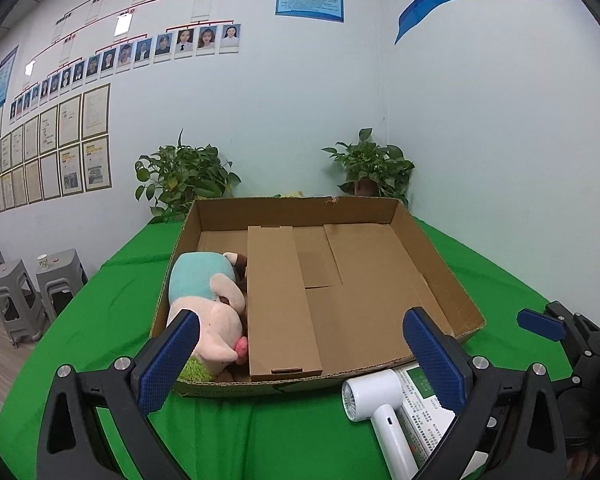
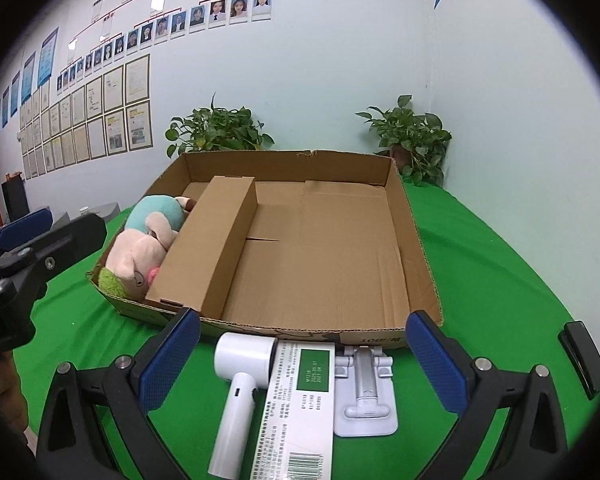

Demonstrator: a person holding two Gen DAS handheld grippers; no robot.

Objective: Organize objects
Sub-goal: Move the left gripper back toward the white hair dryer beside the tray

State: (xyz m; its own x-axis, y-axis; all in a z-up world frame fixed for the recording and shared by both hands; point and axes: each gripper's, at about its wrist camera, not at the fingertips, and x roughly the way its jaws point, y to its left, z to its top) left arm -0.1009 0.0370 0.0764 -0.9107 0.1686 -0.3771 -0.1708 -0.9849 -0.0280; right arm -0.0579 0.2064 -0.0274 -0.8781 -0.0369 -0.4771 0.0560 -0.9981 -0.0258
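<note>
A shallow open cardboard box lies on the green table, with an upright cardboard divider inside. A plush pig toy lies in the narrow left compartment. In front of the box lie a white handheld fan, a white-and-green carton and a white folding stand. My left gripper is open and empty at the box's front edge. My right gripper is open and empty above the fan and carton.
Two potted plants stand behind the box by the wall. Grey stools stand on the floor to the left. A black clip lies on the green cloth at the right. The left gripper shows in the right wrist view.
</note>
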